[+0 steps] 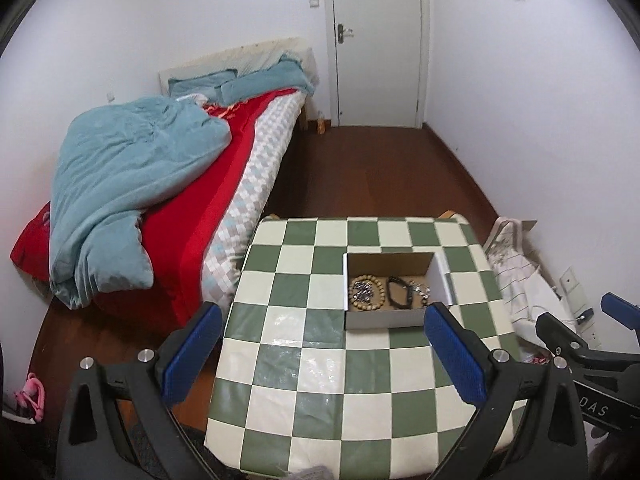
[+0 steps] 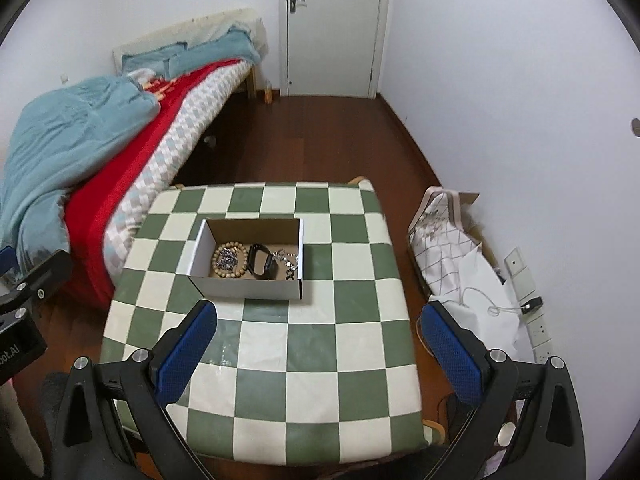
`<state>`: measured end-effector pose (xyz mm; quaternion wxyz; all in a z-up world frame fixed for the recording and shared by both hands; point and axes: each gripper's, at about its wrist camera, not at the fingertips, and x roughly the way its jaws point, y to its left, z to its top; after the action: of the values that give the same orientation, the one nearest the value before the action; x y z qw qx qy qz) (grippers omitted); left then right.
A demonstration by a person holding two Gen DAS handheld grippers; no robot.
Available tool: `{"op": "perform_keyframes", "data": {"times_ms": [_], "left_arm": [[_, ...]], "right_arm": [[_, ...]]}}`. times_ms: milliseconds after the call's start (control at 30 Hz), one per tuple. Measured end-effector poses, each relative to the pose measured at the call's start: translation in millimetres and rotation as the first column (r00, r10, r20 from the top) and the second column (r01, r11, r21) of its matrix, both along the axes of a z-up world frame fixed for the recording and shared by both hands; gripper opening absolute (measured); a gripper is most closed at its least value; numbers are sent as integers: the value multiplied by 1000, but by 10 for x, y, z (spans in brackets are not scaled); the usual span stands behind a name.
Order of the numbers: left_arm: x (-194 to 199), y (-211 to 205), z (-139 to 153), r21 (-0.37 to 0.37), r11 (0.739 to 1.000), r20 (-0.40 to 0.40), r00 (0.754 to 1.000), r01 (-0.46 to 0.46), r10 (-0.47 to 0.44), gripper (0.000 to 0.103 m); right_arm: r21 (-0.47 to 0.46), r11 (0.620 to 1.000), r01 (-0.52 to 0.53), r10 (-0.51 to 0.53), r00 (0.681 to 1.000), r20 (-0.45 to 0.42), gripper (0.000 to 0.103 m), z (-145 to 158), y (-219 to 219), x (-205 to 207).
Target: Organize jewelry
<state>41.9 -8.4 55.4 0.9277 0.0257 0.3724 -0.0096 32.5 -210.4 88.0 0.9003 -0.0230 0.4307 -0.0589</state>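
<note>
An open cardboard box [image 1: 384, 319] [image 2: 248, 288] sits on a green-and-white checked table [image 1: 320, 364] [image 2: 280, 360]. Inside lie a wooden bead bracelet [image 1: 367, 293] [image 2: 229, 260] with a silvery chain in its middle, a black band [image 1: 400, 291] [image 2: 262, 266] and a silver chain [image 1: 422, 290] [image 2: 289, 261]. My left gripper [image 1: 324, 348] hovers open above the table's near left part, short of the box. My right gripper [image 2: 320, 344] hovers open over the table in front of the box. Both hold nothing. The right gripper also shows at the left wrist view's right edge.
A bed [image 1: 172, 184] [image 2: 100, 144] with a teal quilt and red sheet stands left of the table. Wooden floor [image 1: 372, 172] runs to a white door [image 1: 376, 40] [image 2: 332, 28]. White cloth and bags [image 1: 520, 284] [image 2: 452, 256] lie by the right wall near wall sockets [image 2: 520, 276].
</note>
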Motion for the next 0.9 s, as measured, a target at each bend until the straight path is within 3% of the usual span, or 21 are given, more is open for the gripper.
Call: {"op": "perform_keyframes", "data": {"times_ms": [367,667,900], "left_arm": [[-468,-1,357,-67,998,8,1000,14,-13,103],[-665,89,512,-67,998,20,1000,4,-3,103],[-693,144,559,-74,997,24,1000,-11,12,103]], "right_arm": [[4,1000,-9,9,994,109,103,662,18,-659],[24,1000,-6,3,993,114,103,854,7,-1016],[15,1000,-2,0,993,118,103,929,-4,-1051]]}}
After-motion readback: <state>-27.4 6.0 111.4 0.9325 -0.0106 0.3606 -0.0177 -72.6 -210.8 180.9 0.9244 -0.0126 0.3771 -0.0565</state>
